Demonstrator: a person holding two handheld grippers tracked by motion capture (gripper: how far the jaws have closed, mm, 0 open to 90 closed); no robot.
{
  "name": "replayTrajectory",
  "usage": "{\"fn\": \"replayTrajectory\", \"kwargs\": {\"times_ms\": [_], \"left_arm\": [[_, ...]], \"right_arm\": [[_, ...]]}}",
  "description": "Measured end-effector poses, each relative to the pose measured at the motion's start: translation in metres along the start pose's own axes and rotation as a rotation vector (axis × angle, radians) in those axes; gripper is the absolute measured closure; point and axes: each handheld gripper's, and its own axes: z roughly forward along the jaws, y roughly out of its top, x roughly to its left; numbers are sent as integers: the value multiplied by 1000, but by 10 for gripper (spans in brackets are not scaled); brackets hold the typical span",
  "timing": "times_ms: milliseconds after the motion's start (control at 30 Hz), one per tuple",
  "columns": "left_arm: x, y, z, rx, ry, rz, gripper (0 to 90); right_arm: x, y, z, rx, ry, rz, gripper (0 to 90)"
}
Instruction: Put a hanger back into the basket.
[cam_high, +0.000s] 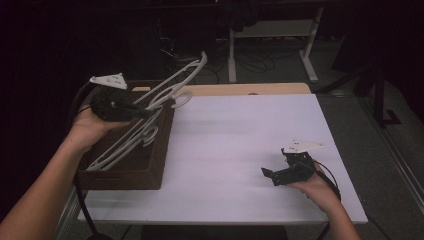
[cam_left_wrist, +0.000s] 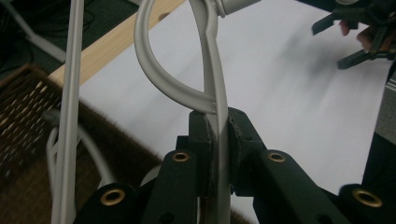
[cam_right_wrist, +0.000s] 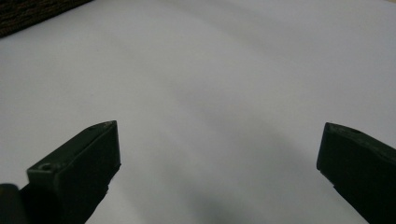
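— What have your left tongs (cam_high: 146, 113) got?

— They are clamped on a pale grey plastic clothes hanger (cam_high: 172, 85), lifted above the dark brown woven basket (cam_high: 159, 165) at the left end of the white-topped desk (cam_high: 235, 145). In the left gripper view my jaws pinch the hanger's (cam_left_wrist: 218, 93) flat stem just below its rounded loop.

— How does it sit?

— Tilted. One end points up and away past the desk's far edge, and the lower part slants down over the basket.

— Anything else in there?

— Another pale grey hanger (cam_high: 131, 141) lies slanted across the basket, under the one I hold.

— And your right tongs (cam_high: 270, 176)?

— Spread wide, nothing between them. They hover low over the bare desk near its right front corner, well apart from the basket. In the right gripper view both black jaws frame plain white surface (cam_right_wrist: 210, 93).
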Motion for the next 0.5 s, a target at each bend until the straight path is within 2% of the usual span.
{"fn": "replayTrajectory", "kwargs": {"times_ms": [233, 500], "left_arm": [[23, -45, -9, 24, 18, -59, 815], [33, -84, -25, 38, 40, -113, 815]], "right_arm": [[-3, -2, 2, 9, -4, 1, 0], [-7, -4, 0, 4, -20, 16, 0]]}}
